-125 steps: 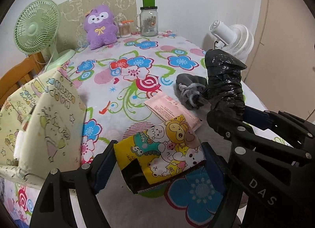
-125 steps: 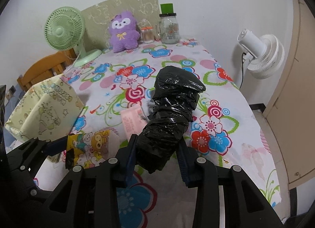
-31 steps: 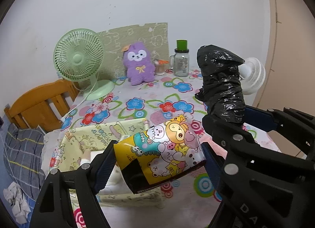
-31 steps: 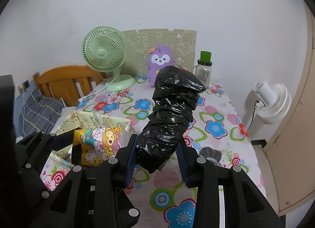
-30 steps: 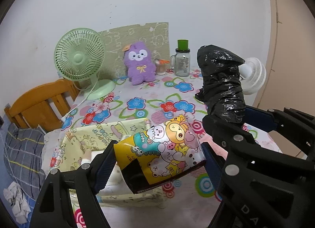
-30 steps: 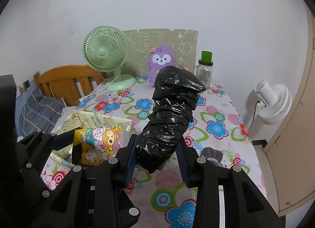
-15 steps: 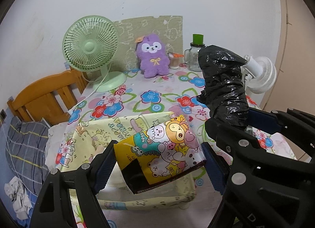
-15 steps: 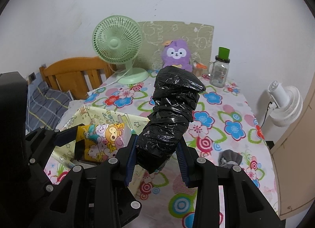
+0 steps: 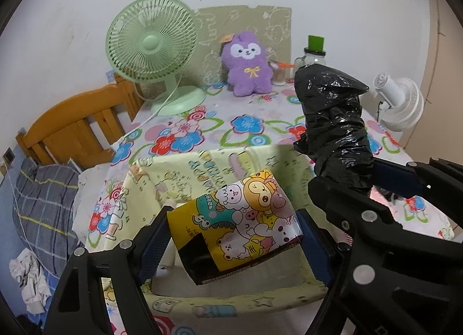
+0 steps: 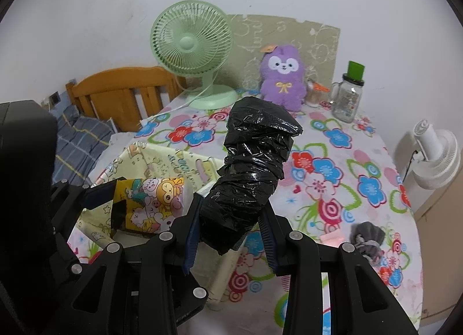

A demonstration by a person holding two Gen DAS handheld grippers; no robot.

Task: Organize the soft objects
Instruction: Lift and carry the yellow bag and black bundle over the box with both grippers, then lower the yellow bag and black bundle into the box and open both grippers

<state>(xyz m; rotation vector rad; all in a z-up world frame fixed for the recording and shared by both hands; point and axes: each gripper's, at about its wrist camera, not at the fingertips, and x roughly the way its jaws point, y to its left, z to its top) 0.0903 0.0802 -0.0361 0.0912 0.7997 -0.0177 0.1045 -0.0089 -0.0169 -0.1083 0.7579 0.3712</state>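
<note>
Your left hand-held gripper (image 9: 233,244) clamps the light, crushable cartoon packet (image 9: 240,225) across its width and your right hand-held gripper (image 10: 228,236) pinches the squashy black bundle (image 10: 251,173) low (slippery film), both above the fabric bin (image 9: 202,173) at the surface's left edge.

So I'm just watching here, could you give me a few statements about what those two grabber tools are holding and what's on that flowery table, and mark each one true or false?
1. The left gripper holds a cartoon-printed packet. True.
2. The right gripper is empty. False: it is clamped on a black plastic-wrapped bundle.
3. A purple plush toy sits near the wall, beside the green fan. True.
4. The yellow fabric box is on the floor. False: it stands on the table, below the packet.
5. The glass jar has a red lid. False: its lid is green.
</note>
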